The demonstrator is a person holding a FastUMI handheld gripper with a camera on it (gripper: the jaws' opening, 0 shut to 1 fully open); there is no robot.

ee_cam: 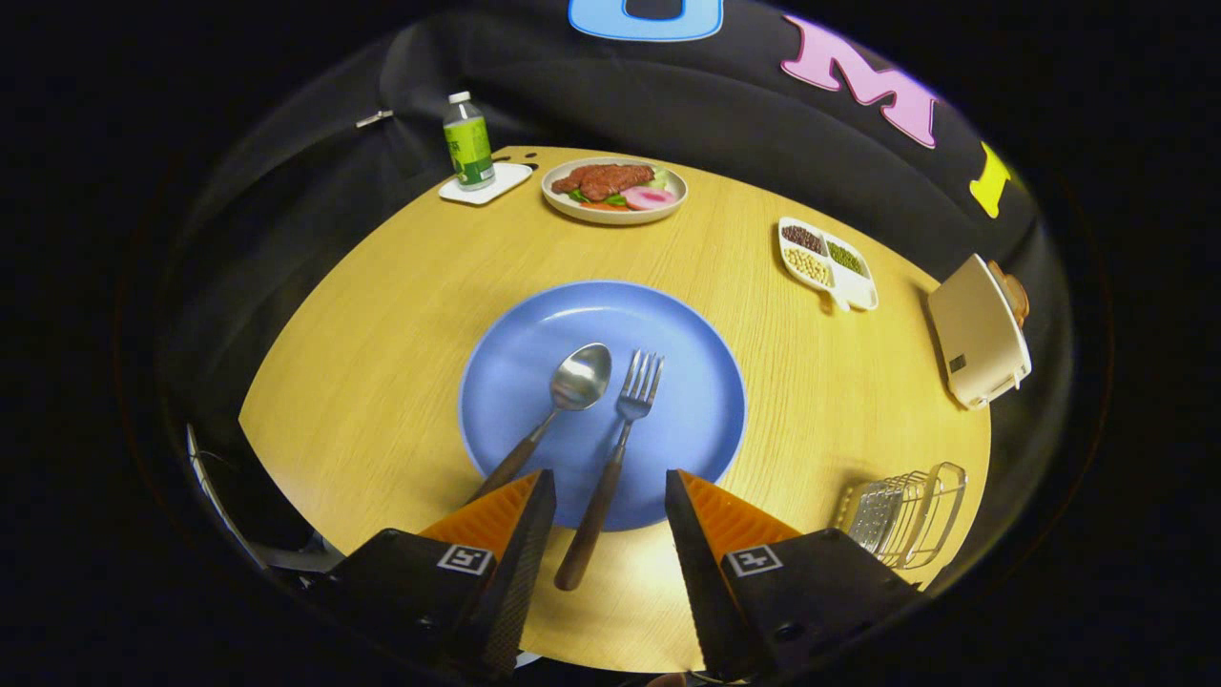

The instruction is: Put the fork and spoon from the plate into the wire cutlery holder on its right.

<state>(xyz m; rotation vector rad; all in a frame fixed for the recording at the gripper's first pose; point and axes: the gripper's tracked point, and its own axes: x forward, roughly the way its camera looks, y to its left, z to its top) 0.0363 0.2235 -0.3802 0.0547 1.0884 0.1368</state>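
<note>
Gripper (610,487) open, nothing held, hovering over near rim of plate (696,420), frame centre. Fork (615,448) handle lies between fingers, sticks off plate toward us. Spoon (558,405) handle right next to it, under left finger, so grab might snag both. Holder (906,515) lower right, looks light, could tip on drop.

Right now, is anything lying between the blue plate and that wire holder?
No. In the gripper view, only bare wooden table separates the blue plate from the wire holder.
</note>
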